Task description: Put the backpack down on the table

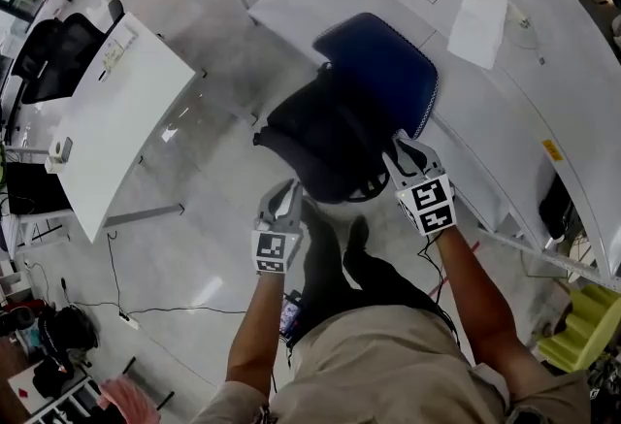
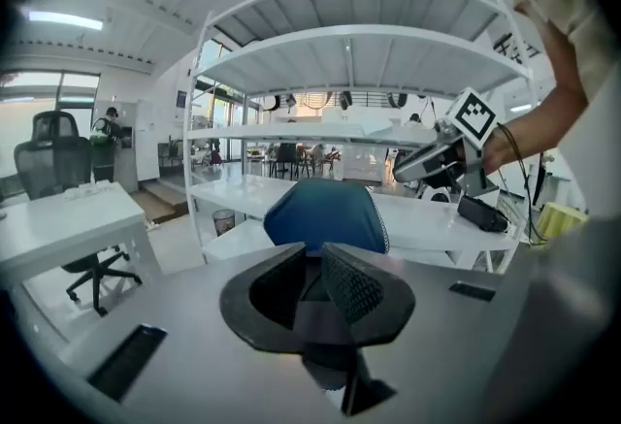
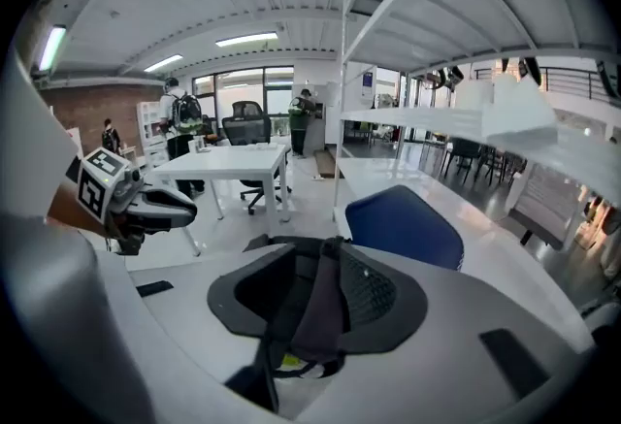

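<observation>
You have not yet set the backpack (image 1: 325, 136) down. I take it to be the dark bulk in front of the blue chair back (image 1: 383, 63), over the seat and on no tabletop. Whether it hangs from the straps or rests on the seat I cannot tell. Your left gripper (image 1: 284, 191) is clamped on a dark strap (image 2: 315, 315). Your right gripper (image 1: 409, 155) has its jaws a little apart, with a second strap (image 3: 315, 301) lying loose between them. As I read it, what is left is to carry the bag to a tabletop and let go. The long white bench (image 1: 543, 73) runs just behind the chair, with a white sheet (image 1: 480, 19) on it. A white table (image 1: 126, 112) stands well to your left, with black office chairs (image 1: 49, 53) beyond it. The floor (image 1: 209, 218) is pale and glossy.
</observation>
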Motion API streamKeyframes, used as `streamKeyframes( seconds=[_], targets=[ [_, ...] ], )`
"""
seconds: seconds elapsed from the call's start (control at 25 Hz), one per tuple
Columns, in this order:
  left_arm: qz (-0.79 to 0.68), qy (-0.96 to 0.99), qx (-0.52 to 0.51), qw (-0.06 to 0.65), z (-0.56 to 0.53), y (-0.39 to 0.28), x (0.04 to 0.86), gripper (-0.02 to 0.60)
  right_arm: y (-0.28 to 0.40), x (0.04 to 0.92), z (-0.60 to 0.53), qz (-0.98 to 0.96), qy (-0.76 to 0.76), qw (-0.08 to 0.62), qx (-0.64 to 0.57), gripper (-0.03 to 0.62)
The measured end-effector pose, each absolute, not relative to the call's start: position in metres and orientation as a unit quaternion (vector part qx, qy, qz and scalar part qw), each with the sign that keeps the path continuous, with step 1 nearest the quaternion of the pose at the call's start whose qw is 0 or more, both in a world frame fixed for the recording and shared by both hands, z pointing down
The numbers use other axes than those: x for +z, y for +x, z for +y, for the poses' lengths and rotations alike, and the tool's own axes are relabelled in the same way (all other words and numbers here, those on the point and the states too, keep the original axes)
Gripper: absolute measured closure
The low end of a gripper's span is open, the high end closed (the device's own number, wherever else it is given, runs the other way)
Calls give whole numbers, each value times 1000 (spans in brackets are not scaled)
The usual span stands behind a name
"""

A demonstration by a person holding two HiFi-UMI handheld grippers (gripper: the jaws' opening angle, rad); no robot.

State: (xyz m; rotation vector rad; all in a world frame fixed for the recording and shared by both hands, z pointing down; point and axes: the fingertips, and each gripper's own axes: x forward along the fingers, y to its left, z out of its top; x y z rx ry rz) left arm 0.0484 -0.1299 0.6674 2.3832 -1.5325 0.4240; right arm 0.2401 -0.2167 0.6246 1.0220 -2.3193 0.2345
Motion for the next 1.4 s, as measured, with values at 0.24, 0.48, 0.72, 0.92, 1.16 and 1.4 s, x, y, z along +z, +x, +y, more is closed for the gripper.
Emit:
streamKeyframes(
  seconds=[0.24, 0.48, 0.72, 0.92, 1.16, 1.4],
  targets=[
    [-567, 779, 107, 246, -133, 31, 742, 414, 240, 699, -224, -858, 373, 307, 173, 403],
    [-570, 750, 91, 324, -142, 46, 799, 301, 231, 754, -240, -843, 381, 327, 193, 358],
    [-571, 737, 99, 347, -164, 61, 834, 261, 227, 801, -256, -831, 378, 352, 206, 336],
    [-581, 716, 75, 381, -172, 64, 855, 256, 227, 837, -261, -822, 365, 374, 228, 331],
    [-595, 671, 44, 440, -165, 69, 886, 187, 230, 867, -260, -811, 362, 395, 236, 327],
    [-580, 682, 55, 443, -168, 76, 893, 192, 232, 882, -257, -806, 368, 407, 222, 329]
  ],
)
